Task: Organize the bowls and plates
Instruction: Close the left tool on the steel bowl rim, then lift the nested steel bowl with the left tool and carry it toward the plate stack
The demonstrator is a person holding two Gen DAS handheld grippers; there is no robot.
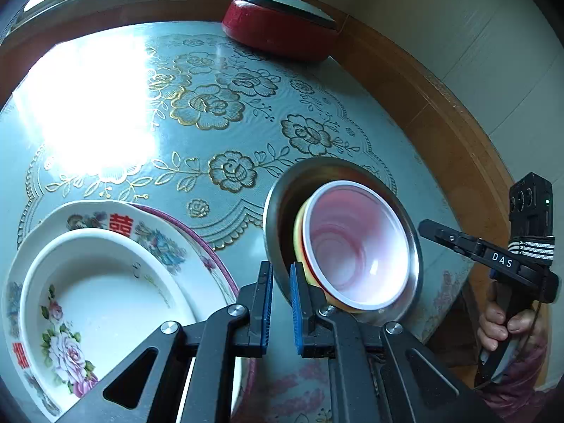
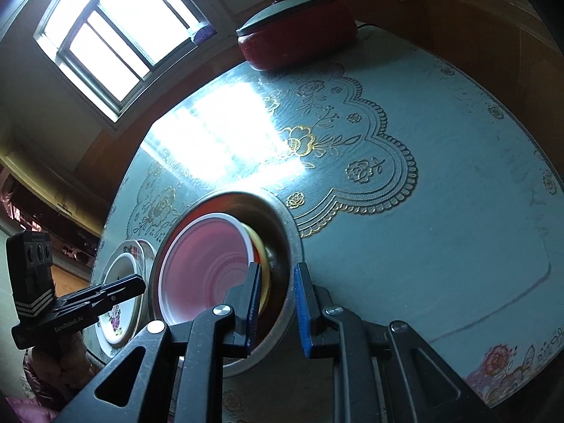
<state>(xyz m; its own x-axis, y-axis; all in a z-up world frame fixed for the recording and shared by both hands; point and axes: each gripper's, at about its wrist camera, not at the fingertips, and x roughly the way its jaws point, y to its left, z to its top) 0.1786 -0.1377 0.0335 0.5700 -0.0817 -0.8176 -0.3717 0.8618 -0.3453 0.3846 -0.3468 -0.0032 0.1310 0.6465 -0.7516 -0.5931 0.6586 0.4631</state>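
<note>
A steel bowl (image 1: 409, 232) stands on the table and holds a yellow bowl (image 1: 299, 232) with a pink bowl (image 1: 352, 246) nested in it. My left gripper (image 1: 281, 303) has its blue pads on either side of the steel bowl's near-left rim, a narrow gap between them. My right gripper (image 2: 278, 303) straddles the same steel bowl (image 2: 285, 243) at its right rim, jaws wider apart. The pink bowl (image 2: 204, 268) shows there too. A floral deep plate (image 1: 91, 303) sits on larger floral plates (image 1: 155, 232) at the left.
A red pot with a grey lid (image 1: 278, 24) stands at the table's far edge, near the wooden wall trim. The teal floral tablecloth (image 1: 225, 127) covers the round table. The plate stack also shows in the right wrist view (image 2: 120, 303).
</note>
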